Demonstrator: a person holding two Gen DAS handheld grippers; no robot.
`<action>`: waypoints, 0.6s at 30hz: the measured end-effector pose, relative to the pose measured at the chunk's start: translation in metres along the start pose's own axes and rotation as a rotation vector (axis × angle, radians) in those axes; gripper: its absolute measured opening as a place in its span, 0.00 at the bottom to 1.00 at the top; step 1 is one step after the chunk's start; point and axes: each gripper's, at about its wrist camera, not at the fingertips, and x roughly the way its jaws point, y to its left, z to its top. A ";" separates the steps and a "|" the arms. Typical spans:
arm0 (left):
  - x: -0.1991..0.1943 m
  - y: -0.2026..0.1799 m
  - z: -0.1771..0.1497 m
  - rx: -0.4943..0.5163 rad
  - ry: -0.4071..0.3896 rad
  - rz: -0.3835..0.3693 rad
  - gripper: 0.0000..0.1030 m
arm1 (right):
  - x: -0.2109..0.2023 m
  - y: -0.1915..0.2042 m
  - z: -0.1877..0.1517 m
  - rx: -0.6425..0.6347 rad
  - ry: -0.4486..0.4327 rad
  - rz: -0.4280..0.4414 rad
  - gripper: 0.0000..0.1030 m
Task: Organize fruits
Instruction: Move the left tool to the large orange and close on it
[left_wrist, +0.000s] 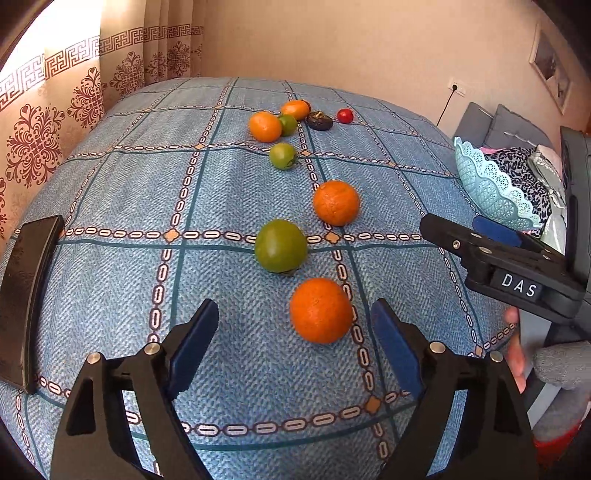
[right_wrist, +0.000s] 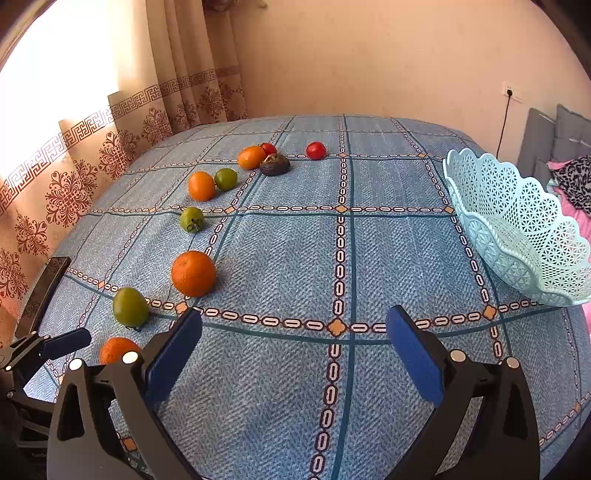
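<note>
A: What is the left gripper (left_wrist: 295, 332) doing?
B: It is hovering over the blue checked cloth (left_wrist: 221, 280) with its blue pads spread wide, gripping nothing. The near orange (left_wrist: 320, 310) is sitting just ahead, toward the 1 o'clock pad but not touching it.

A: And past that orange?
B: A big green fruit (left_wrist: 280, 245) is lying at 11 o'clock from it, then a second orange (left_wrist: 336, 203) at 12 o'clock. Farther on, a small green one (left_wrist: 282, 156) is resting alone.

A: The far cluster?
B: At 12 o'clock an orange fruit (left_wrist: 265, 126) is touching another green one (left_wrist: 288, 124); behind them are sitting an oval orange fruit (left_wrist: 294, 109), a dark wrinkled fruit (left_wrist: 319, 120) and a red tomato (left_wrist: 345, 115). In the right wrist view a second red one (right_wrist: 269, 148) is peeking out behind the oval fruit.

A: The right gripper (right_wrist: 293, 345)?
B: Also standing wide, empty, over bare cloth. All the fruit is lying at its 9 to 11 o'clock.

A: Where is the basket?
B: The pale blue lattice basket (right_wrist: 517, 229) is sitting at 2 o'clock from the right gripper, at the cloth's edge, with no fruit showing inside.

A: Anything else?
B: A black phone (left_wrist: 26, 295) is lying at the left gripper's 9 o'clock, near the edge.
</note>
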 end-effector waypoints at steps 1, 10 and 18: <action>0.001 -0.003 0.001 0.007 0.002 -0.008 0.75 | 0.001 -0.001 0.000 0.003 0.002 0.000 0.95; 0.014 -0.003 0.003 -0.004 0.050 -0.063 0.36 | 0.010 0.011 0.008 -0.009 0.018 0.049 0.95; -0.003 0.009 0.007 0.000 -0.008 0.002 0.35 | 0.025 0.036 0.020 -0.047 0.054 0.132 0.94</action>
